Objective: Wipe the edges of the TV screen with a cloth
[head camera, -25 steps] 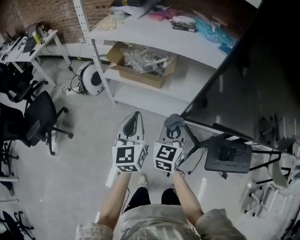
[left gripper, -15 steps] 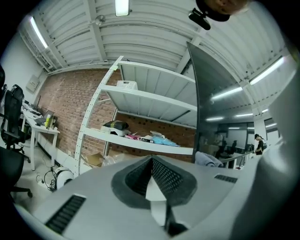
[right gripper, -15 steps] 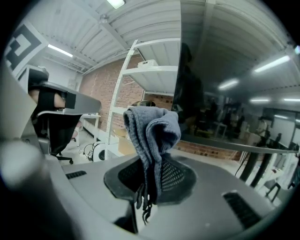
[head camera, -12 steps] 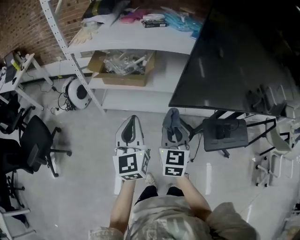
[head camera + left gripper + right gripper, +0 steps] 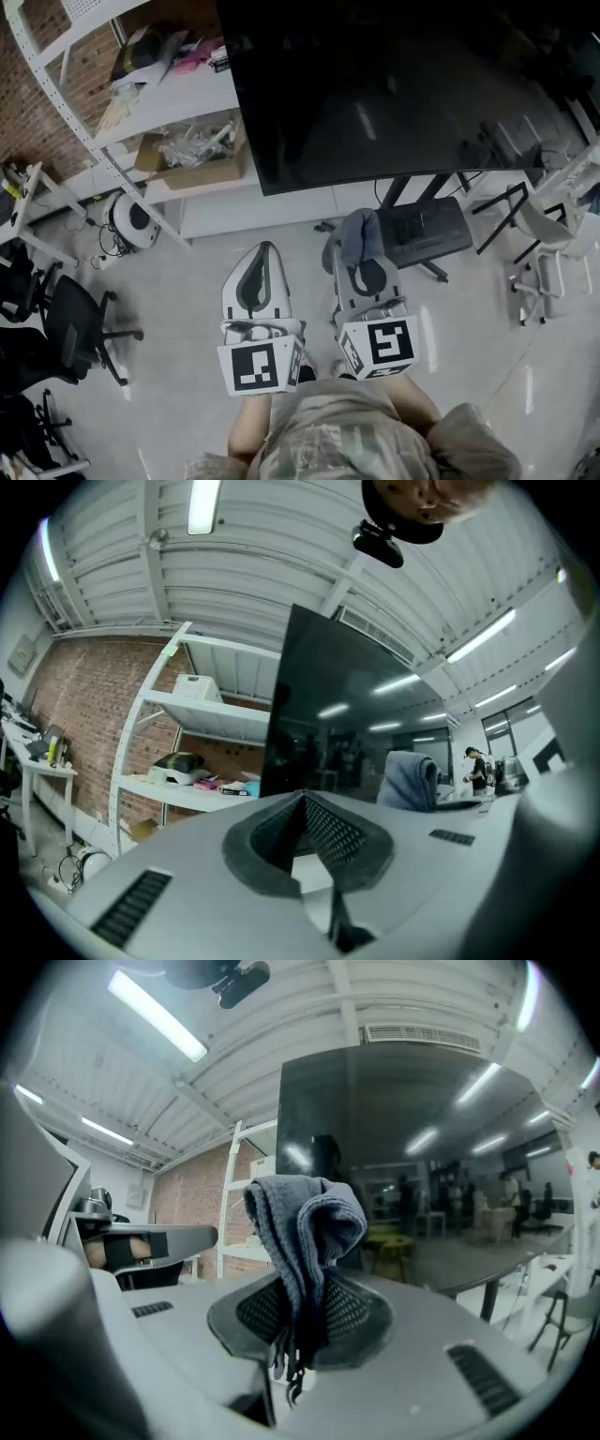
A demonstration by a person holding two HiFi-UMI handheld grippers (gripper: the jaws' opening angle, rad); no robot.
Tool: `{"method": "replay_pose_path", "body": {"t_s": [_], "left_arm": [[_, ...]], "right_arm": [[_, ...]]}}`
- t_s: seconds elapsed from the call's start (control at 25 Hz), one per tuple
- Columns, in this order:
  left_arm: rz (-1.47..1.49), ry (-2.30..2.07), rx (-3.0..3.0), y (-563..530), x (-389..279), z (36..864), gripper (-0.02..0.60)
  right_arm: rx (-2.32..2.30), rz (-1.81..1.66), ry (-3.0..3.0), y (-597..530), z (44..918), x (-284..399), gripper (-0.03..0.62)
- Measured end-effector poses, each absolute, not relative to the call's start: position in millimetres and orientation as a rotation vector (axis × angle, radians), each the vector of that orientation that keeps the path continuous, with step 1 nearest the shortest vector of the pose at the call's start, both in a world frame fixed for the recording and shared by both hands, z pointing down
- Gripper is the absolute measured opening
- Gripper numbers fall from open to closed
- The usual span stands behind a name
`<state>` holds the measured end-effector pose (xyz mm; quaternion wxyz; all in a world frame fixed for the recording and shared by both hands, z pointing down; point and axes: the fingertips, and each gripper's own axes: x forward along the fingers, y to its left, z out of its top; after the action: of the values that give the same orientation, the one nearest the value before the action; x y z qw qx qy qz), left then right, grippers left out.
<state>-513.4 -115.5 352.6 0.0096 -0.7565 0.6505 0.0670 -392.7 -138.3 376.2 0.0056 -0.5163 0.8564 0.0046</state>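
Left gripper [image 5: 302,803]: jaws together, empty.
Right gripper [image 5: 302,1314]: clamped on cloth [image 5: 305,1218].
Room: dark TV screen [image 5: 394,84] ahead; shelving [image 5: 159,103] beside; pale floor [image 5: 178,291].

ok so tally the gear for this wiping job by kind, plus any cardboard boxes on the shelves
grippers: 2 (left gripper, right gripper)
grey cloth: 1
TV screen: 1
cardboard box: 1
total: 5
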Motion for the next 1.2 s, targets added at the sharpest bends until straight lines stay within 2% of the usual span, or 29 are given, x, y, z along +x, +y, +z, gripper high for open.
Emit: {"method": "replay_pose_path", "body": {"t_s": [0.24,0.48,0.68,1.2], "left_arm": [[0.088,1.874,-2.463,-82,-425,349,0.014],[0.070,1.782,-2.552,-72,-373,358,0.014],[0.033,1.692,-2.618,-71,-351,372,0.014],[0.069,1.614,-2.676,-95,-335,370,0.014]], "right_arm": [[-1.703,0.122,2.619,-93,362,-310,0.064],[-1.737,0.063,2.608,-63,375,-258,0.064],[-1.824,-0.041,2.617,-56,415,-235,0.064],[-1.874,-0.100,2.513,-80,406,-227,0.064]]}}
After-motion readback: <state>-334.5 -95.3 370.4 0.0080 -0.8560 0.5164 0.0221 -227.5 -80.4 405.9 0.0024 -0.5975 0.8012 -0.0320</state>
